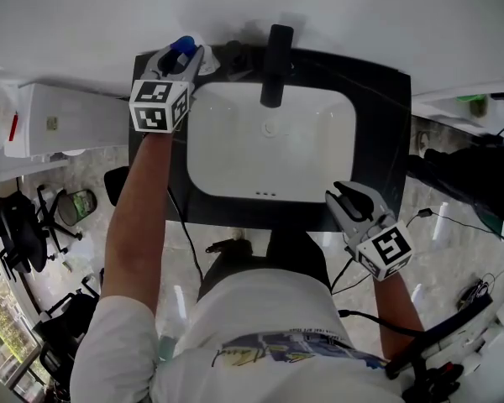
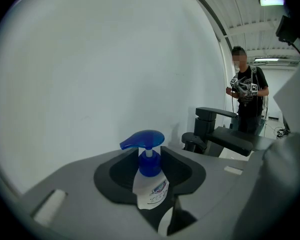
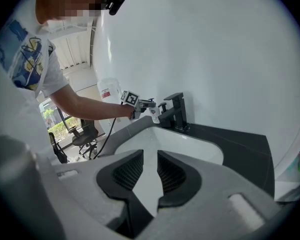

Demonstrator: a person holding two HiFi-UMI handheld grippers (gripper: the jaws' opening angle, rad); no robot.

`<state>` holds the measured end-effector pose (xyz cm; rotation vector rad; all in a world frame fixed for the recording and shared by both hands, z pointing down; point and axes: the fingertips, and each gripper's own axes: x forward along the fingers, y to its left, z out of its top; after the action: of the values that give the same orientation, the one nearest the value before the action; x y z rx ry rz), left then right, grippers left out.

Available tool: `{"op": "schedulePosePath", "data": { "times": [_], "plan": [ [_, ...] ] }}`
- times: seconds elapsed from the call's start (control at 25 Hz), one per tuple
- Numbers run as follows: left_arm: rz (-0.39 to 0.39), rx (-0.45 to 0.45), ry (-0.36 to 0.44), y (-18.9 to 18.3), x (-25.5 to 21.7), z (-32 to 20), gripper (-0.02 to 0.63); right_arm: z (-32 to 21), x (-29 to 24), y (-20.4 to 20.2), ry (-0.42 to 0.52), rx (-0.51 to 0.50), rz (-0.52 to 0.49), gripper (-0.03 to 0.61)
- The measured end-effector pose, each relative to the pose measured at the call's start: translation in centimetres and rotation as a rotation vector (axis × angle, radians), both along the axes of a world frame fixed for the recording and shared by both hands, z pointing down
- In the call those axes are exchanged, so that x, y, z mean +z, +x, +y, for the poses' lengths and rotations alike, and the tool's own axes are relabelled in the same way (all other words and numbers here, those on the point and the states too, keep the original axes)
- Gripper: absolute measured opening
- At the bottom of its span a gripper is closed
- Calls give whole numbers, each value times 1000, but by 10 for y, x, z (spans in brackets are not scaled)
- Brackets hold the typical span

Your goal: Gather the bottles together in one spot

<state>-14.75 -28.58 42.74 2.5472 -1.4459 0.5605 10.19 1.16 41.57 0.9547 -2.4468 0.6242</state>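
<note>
A white pump bottle (image 2: pixel 151 188) with a blue pump head sits between the jaws of my left gripper (image 2: pixel 150 170), which is shut on its body. In the head view the left gripper (image 1: pixel 187 57) is at the dark counter's back left corner, and the bottle's blue pump (image 1: pixel 183 47) shows at its tip. The right gripper view shows the bottle (image 3: pixel 154 115) tilted in the left gripper (image 3: pixel 142 105), left of the faucet. My right gripper (image 1: pixel 343 196) hovers over the counter's front right edge. Its jaws (image 3: pixel 150 170) stand a little apart with nothing between them. No other bottle is in view.
A black faucet (image 1: pixel 275 61) stands behind the white basin (image 1: pixel 319 107) set in the dark counter (image 1: pixel 386 133). A white box (image 1: pixel 63 116) lies left of the counter, with office chairs (image 1: pixel 25 225) below it. A person (image 2: pixel 247 91) stands far behind the faucet.
</note>
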Motion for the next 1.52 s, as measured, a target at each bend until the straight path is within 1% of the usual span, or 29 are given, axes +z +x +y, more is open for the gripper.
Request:
{"op": "schedulePosePath", "data": {
  "times": [0.12,0.2,0.36,0.44,0.64,0.8,1.0,1.16,1.28,1.4,1.44,1.52],
  "plan": [
    [-1,-6,8,0,-2,0,152,-2,-2,-2,8,-4,-4,87],
    [1,-12,8,-1,-2,-1,194,-2,-3,-3,12,-6,-5,87],
    [-4,-15,6,2,-2,-1,247,-2,-3,0,16,-6,-3,87],
    [-5,-24,5,1,-2,0,291,-1,-5,-1,21,-8,-3,87],
    [-7,-51,-3,-5,3,2,349,4,-2,-3,20,-5,-9,87],
    [0,-70,-12,-12,5,11,351,7,-1,-4,22,-6,-7,87],
    [-2,-74,-24,-21,0,36,351,9,-7,-8,42,7,-8,87],
    [-24,-19,-32,-17,-4,70,313,18,-12,-16,57,3,7,87],
    [-2,21,-42,-18,-10,107,259,28,-19,-27,81,5,23,80],
    [9,56,-43,-20,-20,146,163,33,-25,-38,108,12,32,66],
    [9,65,-39,-21,-24,159,143,36,-27,-42,115,15,37,59],
    [10,78,-30,-24,-31,182,66,44,-29,-48,128,24,49,39]
  ]
}}
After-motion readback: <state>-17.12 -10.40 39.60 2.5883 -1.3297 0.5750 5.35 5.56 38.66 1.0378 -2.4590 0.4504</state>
